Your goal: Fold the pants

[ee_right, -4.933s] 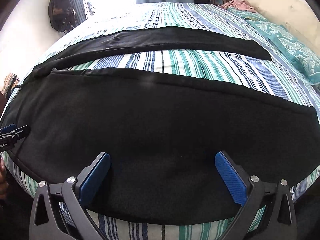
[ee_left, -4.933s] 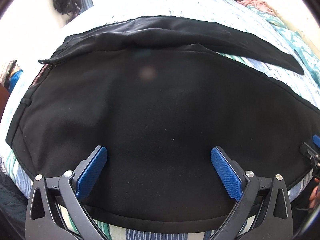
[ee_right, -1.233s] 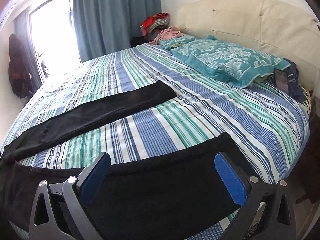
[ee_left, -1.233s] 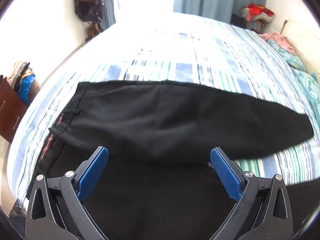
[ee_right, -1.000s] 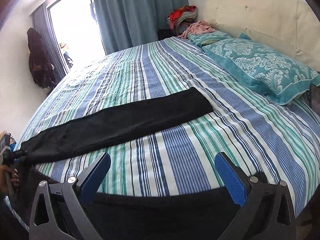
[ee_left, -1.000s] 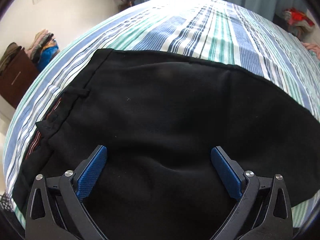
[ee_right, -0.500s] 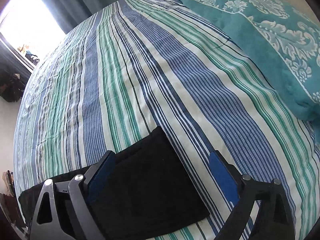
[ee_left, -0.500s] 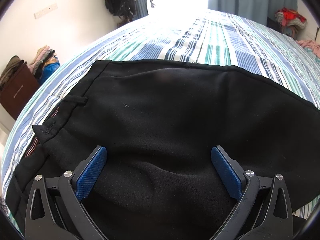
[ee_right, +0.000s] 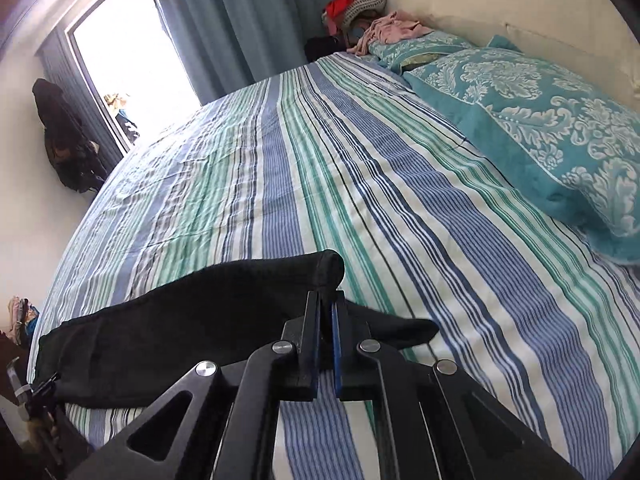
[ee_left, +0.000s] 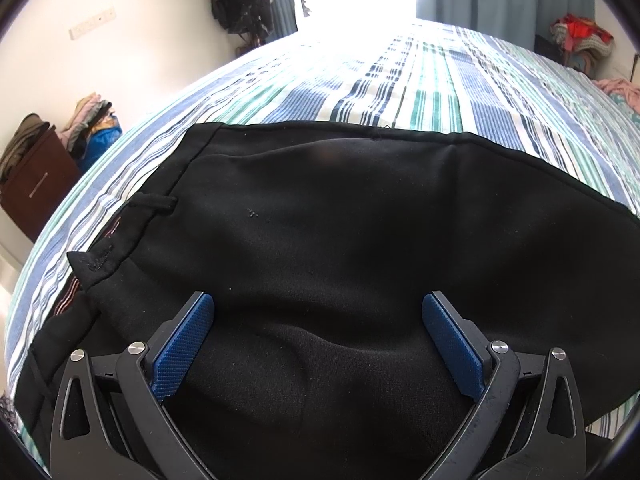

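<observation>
The black pants [ee_left: 340, 240] are laid across the striped bedspread [ee_right: 360, 168], with the waistband [ee_left: 120, 240] toward the left. The left gripper [ee_left: 318, 344] is held with jaws spread wide above the fabric, nothing between them. The right gripper [ee_right: 325, 300] is clamped on the raised leg hem [ee_right: 320, 268], near the teal pillow [ee_right: 540, 132].

Both wrist views low, sharing pants [ee_left: 340, 240]
</observation>
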The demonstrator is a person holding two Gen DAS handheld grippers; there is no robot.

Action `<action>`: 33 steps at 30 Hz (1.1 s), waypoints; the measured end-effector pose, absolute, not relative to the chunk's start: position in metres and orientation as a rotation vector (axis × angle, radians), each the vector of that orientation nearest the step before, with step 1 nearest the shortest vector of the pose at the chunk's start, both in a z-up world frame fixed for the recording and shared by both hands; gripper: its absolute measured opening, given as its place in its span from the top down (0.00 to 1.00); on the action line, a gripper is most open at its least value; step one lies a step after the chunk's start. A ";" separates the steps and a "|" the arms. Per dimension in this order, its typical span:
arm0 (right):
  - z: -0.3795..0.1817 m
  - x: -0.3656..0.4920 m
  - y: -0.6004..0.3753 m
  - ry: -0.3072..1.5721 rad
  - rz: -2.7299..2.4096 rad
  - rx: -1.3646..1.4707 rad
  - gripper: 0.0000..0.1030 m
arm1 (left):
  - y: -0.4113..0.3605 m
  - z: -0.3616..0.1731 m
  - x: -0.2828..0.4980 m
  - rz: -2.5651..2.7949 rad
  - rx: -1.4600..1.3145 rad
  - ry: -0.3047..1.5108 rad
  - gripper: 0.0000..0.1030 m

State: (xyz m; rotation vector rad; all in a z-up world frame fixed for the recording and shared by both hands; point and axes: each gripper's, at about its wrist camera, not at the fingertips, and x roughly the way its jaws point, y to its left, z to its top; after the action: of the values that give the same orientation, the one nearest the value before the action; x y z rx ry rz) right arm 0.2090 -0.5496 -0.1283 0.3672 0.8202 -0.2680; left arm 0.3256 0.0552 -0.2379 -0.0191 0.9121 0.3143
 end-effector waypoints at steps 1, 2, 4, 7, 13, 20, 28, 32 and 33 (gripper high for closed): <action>-0.126 0.181 -0.538 0.802 -0.276 0.386 0.95 | 0.055 -0.237 0.326 0.316 -0.016 0.913 0.01; -0.127 0.153 -0.527 0.790 -0.291 0.411 0.95 | 0.054 -0.237 0.326 0.320 -0.010 0.915 0.01; -0.135 0.098 -0.510 0.780 -0.355 0.455 0.95 | 0.052 -0.235 0.327 0.333 0.006 0.924 0.01; -0.164 0.035 -0.493 0.850 -0.499 0.510 0.95 | 0.048 -0.231 0.331 0.364 0.031 0.957 0.00; -0.159 -0.004 -0.500 0.862 -0.718 0.499 0.65 | 0.046 -0.201 0.305 0.295 -0.020 0.999 0.01; -0.122 -0.010 -0.453 0.707 -0.554 0.416 0.17 | 0.041 -0.183 0.227 0.183 -0.099 0.948 0.00; -0.141 0.030 -0.382 0.805 -0.295 0.256 0.17 | 0.042 -0.219 0.211 0.142 -0.026 1.019 0.00; -0.151 0.041 -0.347 0.842 -0.236 0.088 0.17 | 0.046 -0.223 0.205 0.130 -0.062 0.977 0.00; -0.157 0.042 -0.342 0.861 -0.220 0.073 0.17 | 0.045 -0.223 0.205 0.130 -0.058 0.973 0.00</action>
State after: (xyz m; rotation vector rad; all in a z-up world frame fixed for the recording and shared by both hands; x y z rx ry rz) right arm 0.0424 -0.3418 -0.1570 0.0725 0.8611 -0.2196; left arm 0.2048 0.0448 -0.2231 -0.0578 0.9734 0.1304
